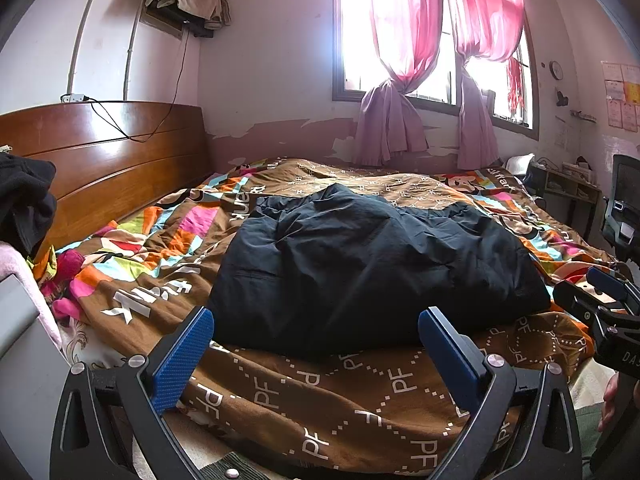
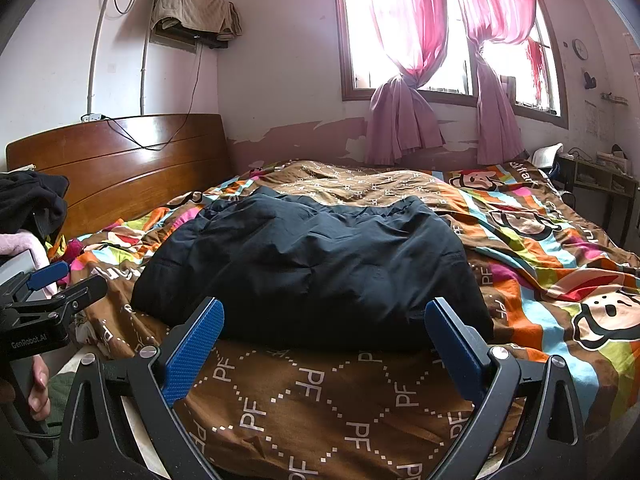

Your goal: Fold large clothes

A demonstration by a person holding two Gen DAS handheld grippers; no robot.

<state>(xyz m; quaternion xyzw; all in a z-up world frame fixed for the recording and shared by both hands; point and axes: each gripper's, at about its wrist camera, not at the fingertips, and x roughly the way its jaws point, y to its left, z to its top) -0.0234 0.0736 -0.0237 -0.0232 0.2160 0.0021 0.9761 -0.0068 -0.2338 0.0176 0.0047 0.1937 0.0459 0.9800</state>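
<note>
A large dark navy padded jacket [image 1: 368,264] lies in a bulky folded heap on the patterned quilt [image 1: 320,400] of the bed. It also shows in the right wrist view [image 2: 316,268]. My left gripper [image 1: 316,332] is open and empty, just short of the jacket's near edge. My right gripper [image 2: 324,332] is open and empty, also just short of the near edge. The right gripper shows at the right edge of the left wrist view [image 1: 600,304]. The left gripper shows at the left edge of the right wrist view [image 2: 52,292].
A wooden headboard [image 1: 120,160] stands at the left. Black clothing [image 1: 24,200] is piled at the far left beside a pink cloth. A window with pink curtains [image 1: 400,60] is behind the bed. A desk and chair [image 1: 620,208] stand at the right.
</note>
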